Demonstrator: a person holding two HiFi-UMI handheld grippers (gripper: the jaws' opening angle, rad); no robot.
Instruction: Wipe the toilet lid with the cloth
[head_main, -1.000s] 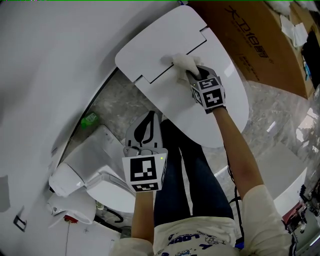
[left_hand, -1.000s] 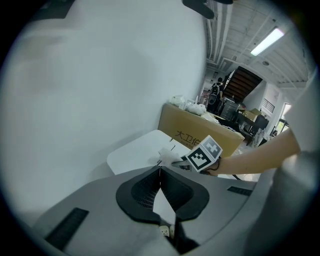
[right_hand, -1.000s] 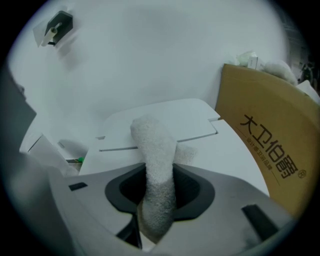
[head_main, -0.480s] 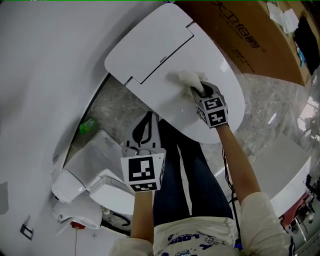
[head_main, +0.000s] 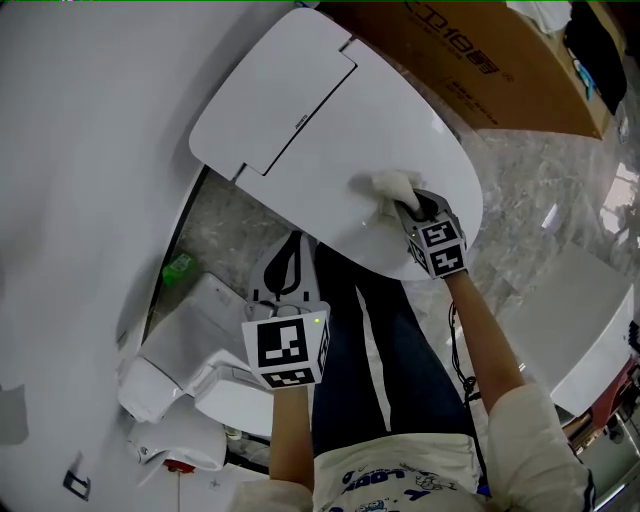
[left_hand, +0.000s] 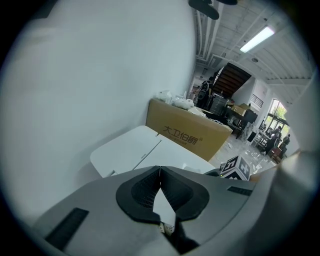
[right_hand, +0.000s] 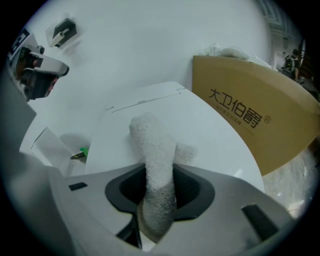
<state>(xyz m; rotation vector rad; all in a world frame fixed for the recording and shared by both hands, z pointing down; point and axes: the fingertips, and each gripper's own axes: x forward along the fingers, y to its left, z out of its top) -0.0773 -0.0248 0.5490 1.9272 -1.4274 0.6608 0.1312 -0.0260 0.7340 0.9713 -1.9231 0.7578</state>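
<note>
Dragging cloth (head_main: 392, 184) farther down toilet lid (head_main: 320, 160), right gripper (head_main: 409, 207) clamped.

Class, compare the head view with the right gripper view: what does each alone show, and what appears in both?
Head view only: the left gripper, off the lid, and the person's legs. Right gripper view only: the jaws of the right gripper clamped on the cloth from both sides. Both: the white toilet lid, the cloth lying on it, and the cardboard box.

The lid (head_main: 400, 120) lay open behind the cloth (head_main: 392, 184). A wall (head_main: 80, 150) hemmed its left edge, a box (head_main: 500, 70) its right.
</note>
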